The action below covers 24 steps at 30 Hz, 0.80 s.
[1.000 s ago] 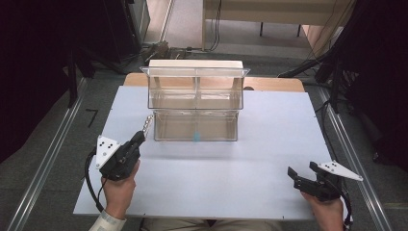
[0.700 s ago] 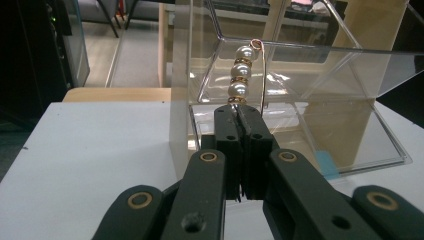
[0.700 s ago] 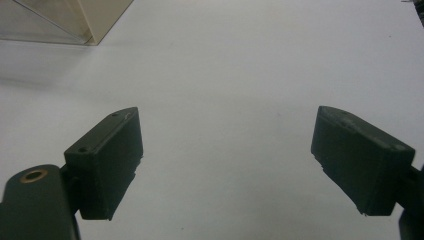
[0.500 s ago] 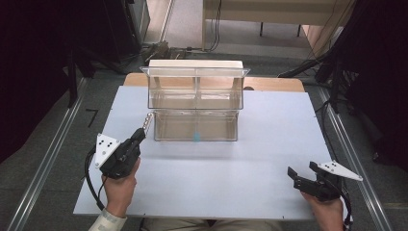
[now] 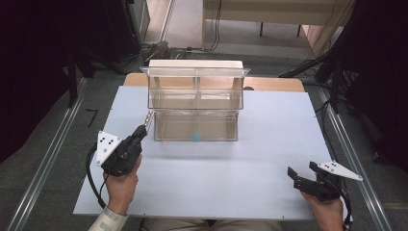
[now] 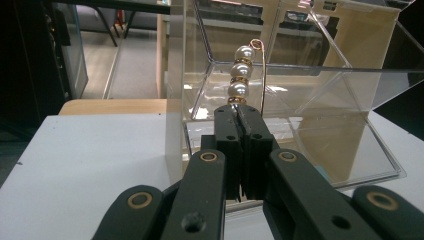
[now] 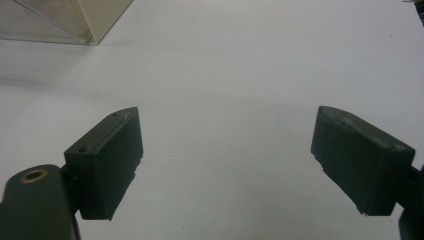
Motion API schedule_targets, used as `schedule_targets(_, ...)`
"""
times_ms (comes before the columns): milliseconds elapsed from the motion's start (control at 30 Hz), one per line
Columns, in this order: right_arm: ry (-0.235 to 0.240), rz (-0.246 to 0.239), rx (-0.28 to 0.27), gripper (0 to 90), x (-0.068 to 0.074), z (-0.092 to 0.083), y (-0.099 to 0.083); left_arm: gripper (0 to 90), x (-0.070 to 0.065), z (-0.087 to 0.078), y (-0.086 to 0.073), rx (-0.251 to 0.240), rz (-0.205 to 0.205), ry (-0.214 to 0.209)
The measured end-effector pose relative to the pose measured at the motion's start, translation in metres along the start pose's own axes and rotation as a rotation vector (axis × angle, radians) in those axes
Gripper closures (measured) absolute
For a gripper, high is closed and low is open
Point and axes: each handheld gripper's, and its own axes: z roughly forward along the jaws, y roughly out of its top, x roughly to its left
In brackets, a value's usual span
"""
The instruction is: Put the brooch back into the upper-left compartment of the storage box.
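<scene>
My left gripper (image 5: 143, 130) is at the left of the white table (image 5: 269, 159), shut on a pearl string (image 5: 149, 117). In the left gripper view the jaws (image 6: 238, 114) pinch the lower end of the string. Three white pearls with gold spacers (image 6: 240, 75) and a thin wire loop stand up above them. The string is held just in front of the left corner of the clear two-tier acrylic box (image 5: 196, 101). My right gripper (image 5: 302, 172) rests at the table's front right, open, with only bare tabletop between its jaws (image 7: 225, 150).
A small blue item (image 5: 196, 137) lies in the lower tray of the clear box. A cream panel (image 5: 195, 64) backs the box. One corner of the box (image 7: 65, 20) appears in the right gripper view. Dark equipment and cables surround the table.
</scene>
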Motion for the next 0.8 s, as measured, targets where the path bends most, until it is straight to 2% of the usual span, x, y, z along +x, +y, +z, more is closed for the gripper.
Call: schedule_targets(800,0.001,-0.001,-0.001,11.5,0.000,0.000,0.000,87.5,-0.007,0.017,0.015,-0.021,-0.011,-0.011)
